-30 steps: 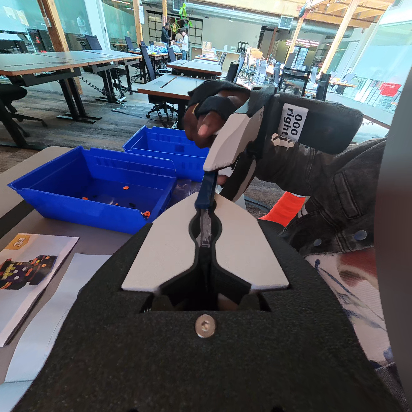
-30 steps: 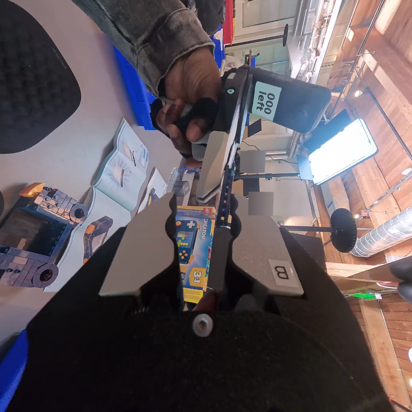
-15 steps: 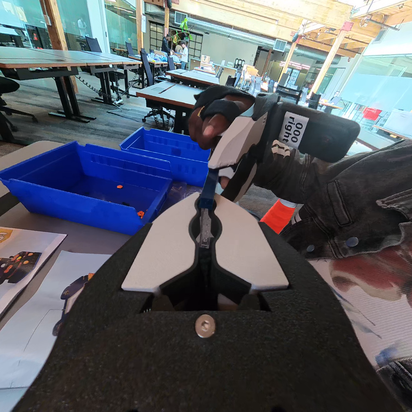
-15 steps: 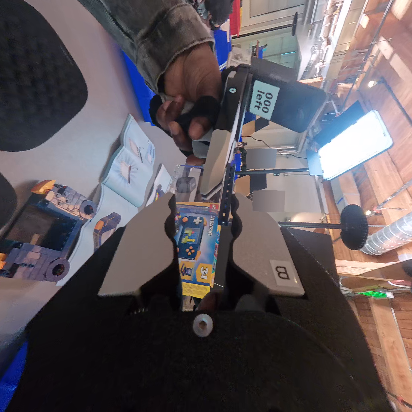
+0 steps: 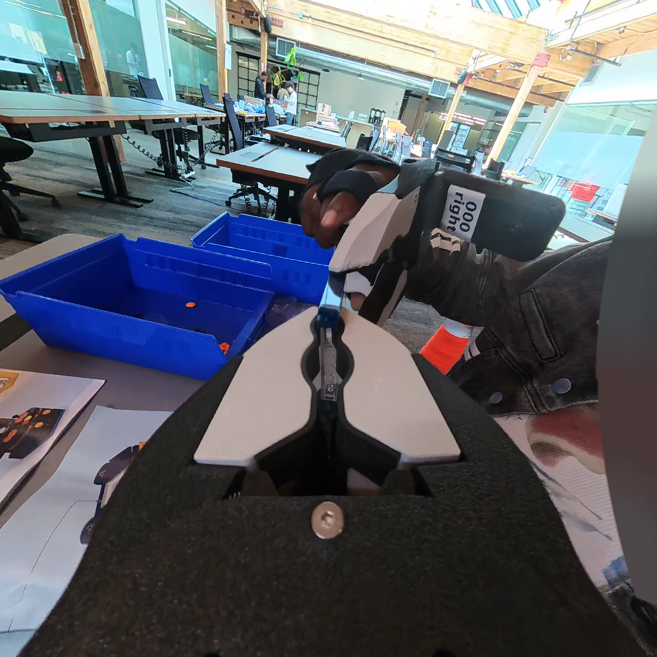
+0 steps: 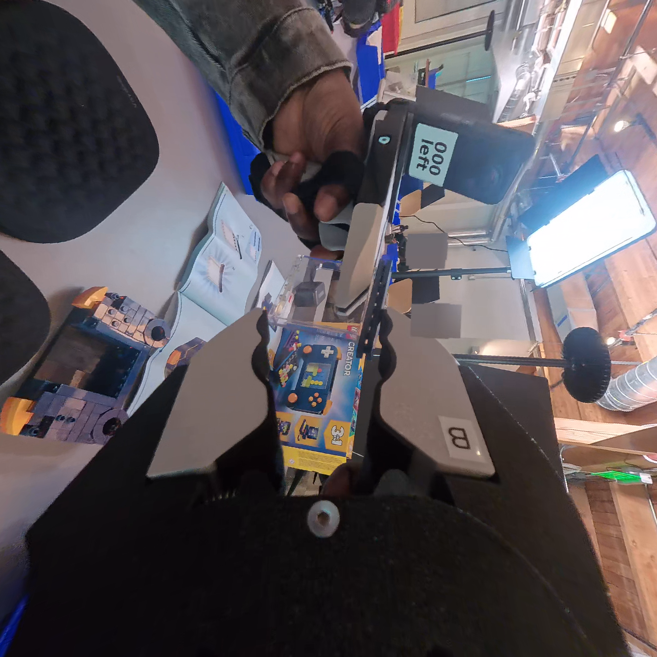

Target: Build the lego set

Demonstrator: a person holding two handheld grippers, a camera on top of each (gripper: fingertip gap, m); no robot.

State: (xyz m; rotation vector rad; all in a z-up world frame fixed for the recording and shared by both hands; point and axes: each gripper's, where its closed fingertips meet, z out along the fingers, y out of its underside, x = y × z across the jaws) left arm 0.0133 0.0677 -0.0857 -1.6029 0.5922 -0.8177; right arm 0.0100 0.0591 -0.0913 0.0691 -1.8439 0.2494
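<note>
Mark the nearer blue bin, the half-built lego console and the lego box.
nearer blue bin (image 5: 117,336), left wrist view, front wall.
half-built lego console (image 6: 85,366), right wrist view, dark screen recess.
lego box (image 6: 313,391), right wrist view, printed front face.

Two blue bins (image 5: 135,302) (image 5: 270,245) on table: one near left, one far, just behind it. Near bin holds few orange bits, three or so countable.

Two grippers: left gripper (image 5: 329,320), right gripper (image 6: 321,329). One slim blue brick strip (image 5: 329,305) between them.

Two printed sheets (image 5: 32,416) (image 5: 71,497), near left.

One open instruction booklet (image 6: 217,270). One set box (image 6: 313,384). One part-built grey and orange model (image 6: 85,366). Two black mats (image 6: 67,131) (image 6: 17,316), left edge.
</note>
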